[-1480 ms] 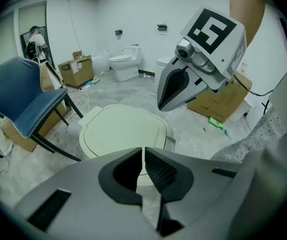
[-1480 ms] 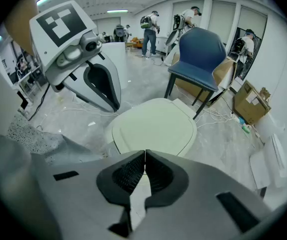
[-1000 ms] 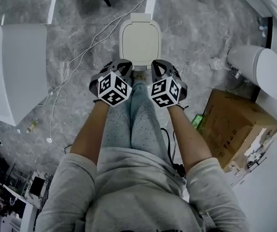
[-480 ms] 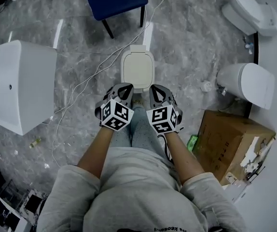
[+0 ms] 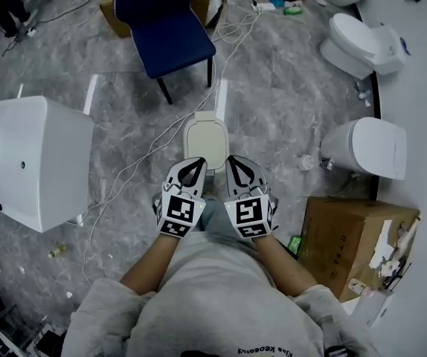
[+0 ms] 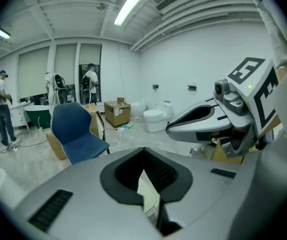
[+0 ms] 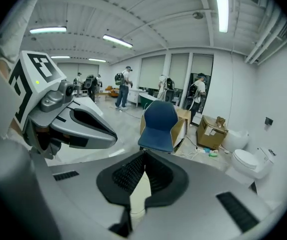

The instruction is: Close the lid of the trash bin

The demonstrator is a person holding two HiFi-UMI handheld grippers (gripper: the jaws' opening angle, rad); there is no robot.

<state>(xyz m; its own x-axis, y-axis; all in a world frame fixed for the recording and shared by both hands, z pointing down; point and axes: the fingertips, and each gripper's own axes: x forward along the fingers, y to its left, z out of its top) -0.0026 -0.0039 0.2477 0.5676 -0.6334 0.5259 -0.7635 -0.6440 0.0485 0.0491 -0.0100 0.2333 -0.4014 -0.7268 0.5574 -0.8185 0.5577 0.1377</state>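
The small cream trash bin (image 5: 207,143) stands on the grey marble floor with its lid down flat. My left gripper (image 5: 196,162) and right gripper (image 5: 231,160) hang side by side above its near edge, well clear of it, both shut and empty. In the left gripper view the left gripper (image 6: 143,149) has its tips together, and a slice of the bin (image 6: 148,194) shows through the gap below them. The right gripper view shows the same: the right gripper (image 7: 144,153) is shut over a strip of the bin (image 7: 139,190).
A blue chair (image 5: 166,27) stands beyond the bin, with a white cable (image 5: 148,153) trailing across the floor. A large white tub (image 5: 27,158) sits at left. Toilets (image 5: 364,42) (image 5: 366,147) and a cardboard box (image 5: 356,233) are at right. People (image 7: 125,86) stand far back.
Both grippers have lifted straight up away from the bin, still shut. The head view has risen too, so the bin looks smaller and the chair and more floor have come into view.
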